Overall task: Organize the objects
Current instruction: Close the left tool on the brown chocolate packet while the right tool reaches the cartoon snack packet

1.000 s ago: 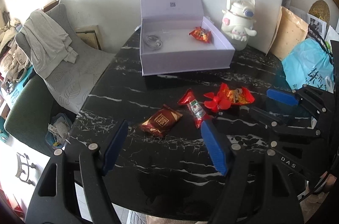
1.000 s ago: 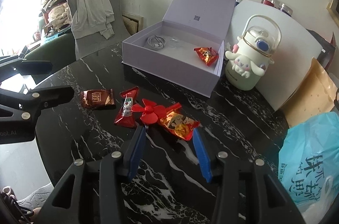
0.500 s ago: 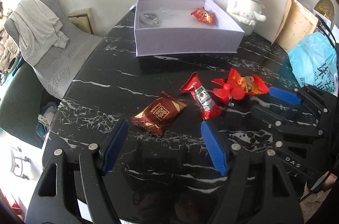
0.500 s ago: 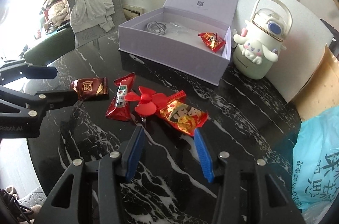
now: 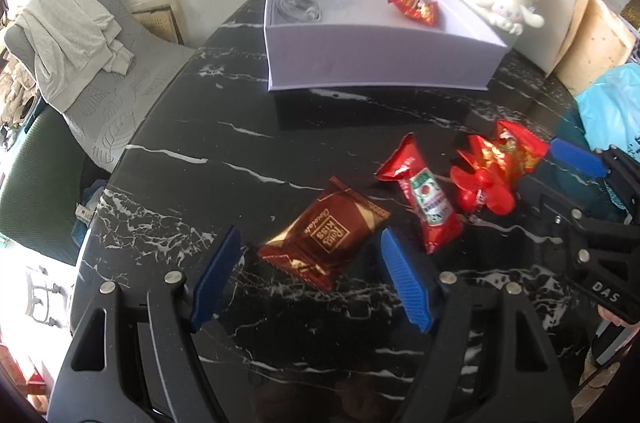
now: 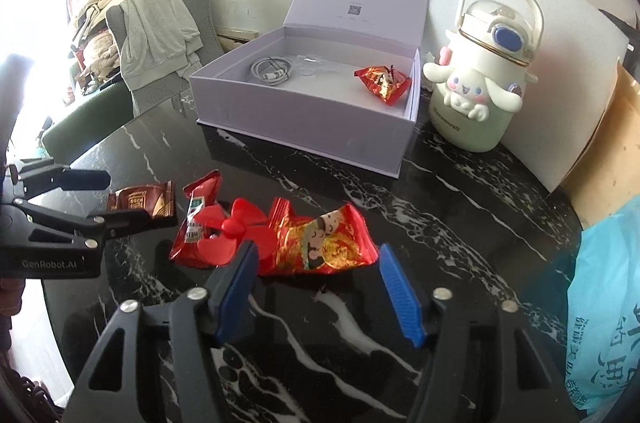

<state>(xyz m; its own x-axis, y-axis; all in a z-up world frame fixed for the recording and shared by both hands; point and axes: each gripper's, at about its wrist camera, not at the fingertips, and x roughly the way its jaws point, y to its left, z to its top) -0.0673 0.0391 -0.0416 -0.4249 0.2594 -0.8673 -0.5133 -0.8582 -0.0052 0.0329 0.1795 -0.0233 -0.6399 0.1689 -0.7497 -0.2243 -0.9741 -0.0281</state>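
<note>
Left gripper: jaws spread, brown chocolate packet lying between them on the desk, not yet pinched. Right gripper: jaws spread, red-gold snack packet just ahead, between the tips. Beside these: red ketchup sachet and red toy fan. Farther off: open lilac box, holding a coiled cable and one red snack packet. Judged: one packet boxed; four items left on the desk.
</note>
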